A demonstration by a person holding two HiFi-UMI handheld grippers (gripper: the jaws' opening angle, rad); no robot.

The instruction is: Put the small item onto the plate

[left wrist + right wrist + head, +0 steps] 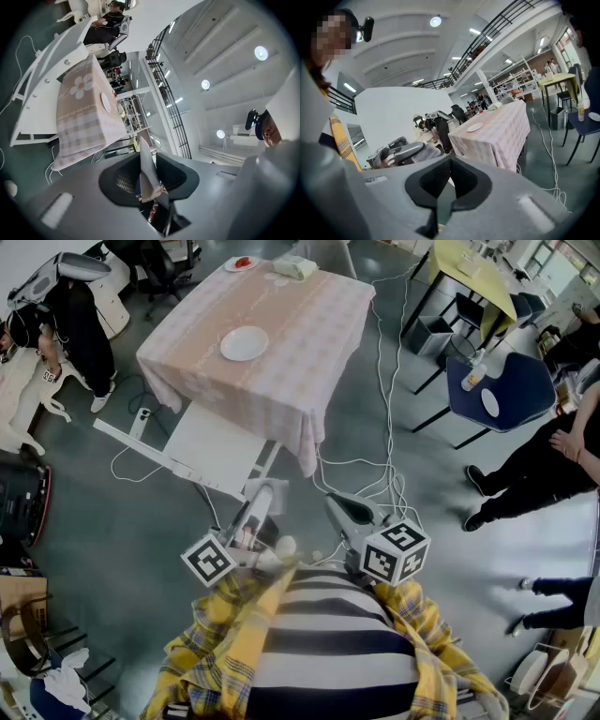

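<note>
A table with a pink checked cloth (309, 343) stands well ahead of me, and a white plate (244, 343) lies on it. Both grippers are close to my body, far from that table. My left gripper (265, 491) is shut on a small beige packet (147, 176), which stands up between its jaws (146, 154). Past it, the left gripper view has the plate (106, 102) on the table (79, 122). My right gripper (339, 507) is shut with nothing between its jaws (452, 157); its view shows the plate (475, 127) in the distance.
A second plate with something red (242, 263) and a crumpled cloth (295, 266) sit at the table's far end. A white panel (211, 451) lies on the floor before the table, with cables (375, 474) beside it. A blue chair (502, 390) and people (544, 465) are at the right.
</note>
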